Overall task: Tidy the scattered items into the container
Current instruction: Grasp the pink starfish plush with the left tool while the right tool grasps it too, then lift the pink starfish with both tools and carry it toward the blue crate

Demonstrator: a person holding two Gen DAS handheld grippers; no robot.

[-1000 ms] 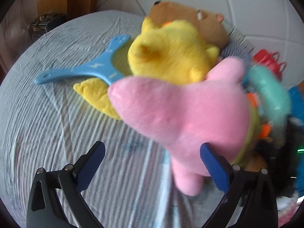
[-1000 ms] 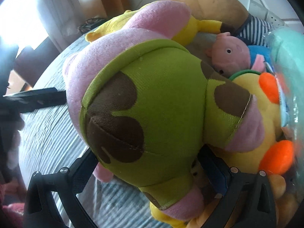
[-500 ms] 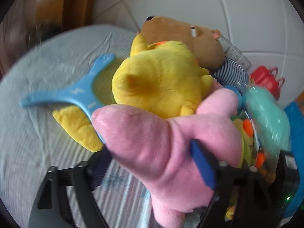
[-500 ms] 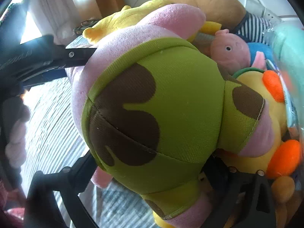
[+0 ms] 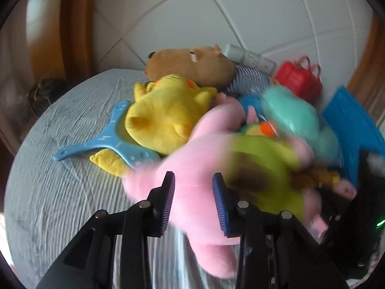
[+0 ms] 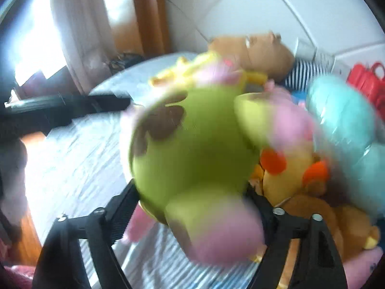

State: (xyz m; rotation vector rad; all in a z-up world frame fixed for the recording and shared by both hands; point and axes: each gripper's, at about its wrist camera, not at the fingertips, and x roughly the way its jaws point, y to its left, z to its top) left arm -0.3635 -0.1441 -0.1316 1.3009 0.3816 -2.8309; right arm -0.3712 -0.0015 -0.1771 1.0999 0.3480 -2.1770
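Together, both hand-held grippers are closing on one pink plush toy (image 5: 192,192), too bulky for one. Left hand-held gripper (image 5: 193,201) pinches a limb; right hand-held gripper (image 6: 192,207) squeezes its green belly.

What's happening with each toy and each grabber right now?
Pink and green plush: gripped at both ends, blurred.
Left gripper: closing, pads pressing its pink limb.
Right gripper: closing around its green body.
Yellow plush: lying on the bed.
Brown plush: lying behind it.
Blue racket: flat, partly under the yellow plush.
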